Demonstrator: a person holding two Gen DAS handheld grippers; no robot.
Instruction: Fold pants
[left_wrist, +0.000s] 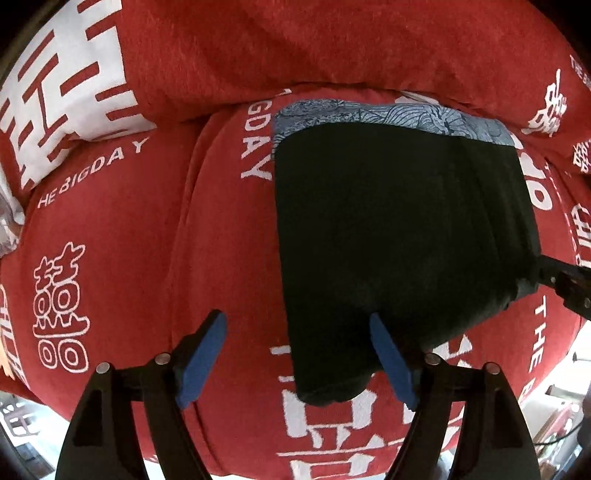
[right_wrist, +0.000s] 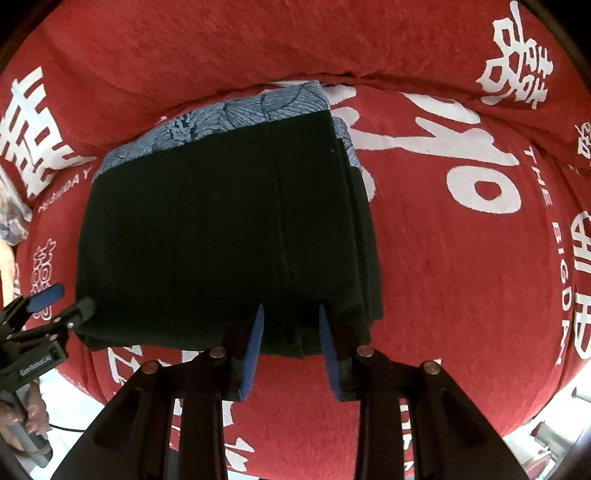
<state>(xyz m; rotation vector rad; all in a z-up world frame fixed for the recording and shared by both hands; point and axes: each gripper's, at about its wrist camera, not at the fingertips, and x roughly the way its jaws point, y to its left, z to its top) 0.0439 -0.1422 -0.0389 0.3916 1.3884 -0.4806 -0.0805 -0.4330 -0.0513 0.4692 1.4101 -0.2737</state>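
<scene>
Blue-padded fingers (right_wrist: 255, 347) of the right claw (right_wrist: 290, 347) sit nearest the lens, partly closed on either side of the near edge of the folded black fabric pants (right_wrist: 229, 236), though whether they actually pinch cloth I cannot tell; the pants lie as a compact, squared stack on the red bedspread with white printed characters (right_wrist: 461, 258), their far end resting over a blue-grey leaf-patterned cloth (right_wrist: 236, 110); the left claw (left_wrist: 297, 350) stands wide apart at the pants' near left corner, gripping nothing, one pad over the black fabric and one over bare bedspread; judging by the tidy layered edges, the folding looks nearly finished, the step in hand a last fold or straightening; the next move probably calls for both claws to pinch the near edge evenly and carry it over without skewing the layers.
</scene>
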